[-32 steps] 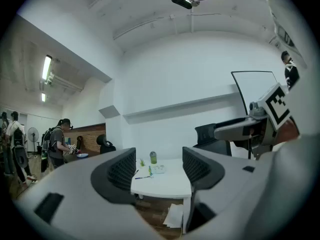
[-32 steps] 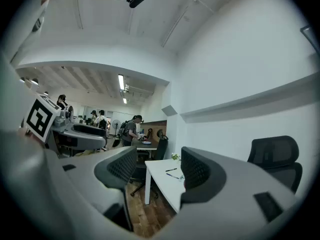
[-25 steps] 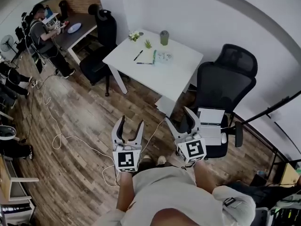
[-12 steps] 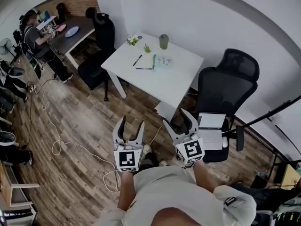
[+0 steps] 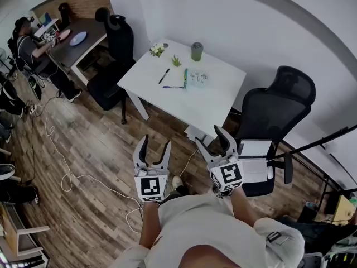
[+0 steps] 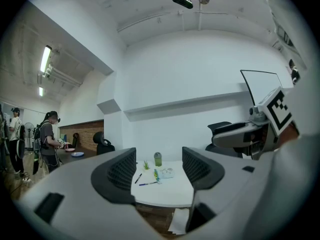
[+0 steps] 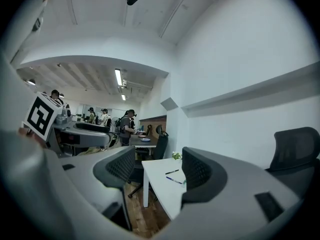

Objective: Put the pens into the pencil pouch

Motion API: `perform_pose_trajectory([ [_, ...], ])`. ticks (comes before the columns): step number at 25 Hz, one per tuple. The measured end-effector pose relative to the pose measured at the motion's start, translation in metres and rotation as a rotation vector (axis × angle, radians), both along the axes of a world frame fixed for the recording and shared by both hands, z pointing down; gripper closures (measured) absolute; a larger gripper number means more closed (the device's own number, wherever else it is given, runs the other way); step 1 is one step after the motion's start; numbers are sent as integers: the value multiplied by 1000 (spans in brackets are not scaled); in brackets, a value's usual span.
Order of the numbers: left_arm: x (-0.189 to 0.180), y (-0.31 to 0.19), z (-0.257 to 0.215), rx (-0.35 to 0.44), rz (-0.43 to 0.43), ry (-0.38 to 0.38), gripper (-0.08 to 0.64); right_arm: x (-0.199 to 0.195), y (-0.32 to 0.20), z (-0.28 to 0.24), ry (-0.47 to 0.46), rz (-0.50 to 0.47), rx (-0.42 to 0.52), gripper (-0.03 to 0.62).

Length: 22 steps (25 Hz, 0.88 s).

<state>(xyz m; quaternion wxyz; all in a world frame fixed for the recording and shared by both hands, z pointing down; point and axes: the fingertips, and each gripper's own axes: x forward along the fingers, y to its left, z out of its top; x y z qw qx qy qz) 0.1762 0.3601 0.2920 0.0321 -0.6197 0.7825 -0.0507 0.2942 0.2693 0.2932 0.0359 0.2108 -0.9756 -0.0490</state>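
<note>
Fingers: spread, empty, on left gripper and right gripper. Slim black pen, blue pen: on white rectangular table beside pale translucent pencil pouch, well apart from both grippers. Step: approach. Next, probably: close in, reach one pen.

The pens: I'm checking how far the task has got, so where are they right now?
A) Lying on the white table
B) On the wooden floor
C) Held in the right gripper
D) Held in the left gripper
A: the pens lie loose on the white table by the pencil pouch, while the left gripper and right gripper are open, empty and well short of the table.
</note>
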Motion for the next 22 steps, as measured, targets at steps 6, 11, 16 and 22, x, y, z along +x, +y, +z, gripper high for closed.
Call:
perform_pose_trajectory([
  [6,-45,-23,-1,8,42,0,276,-45,-20,2,12,32,9,301],
  [11,-73,-38,-1,24,57,6,276,-72,-33,3,22,50,24,301],
  [16,-97,-55,-2,41,67,11,279,-95,-48,3,28,57,31,301],
  [22,-126,-87,0,42,79,9,282,-125,-77,6,26,64,30,301],
])
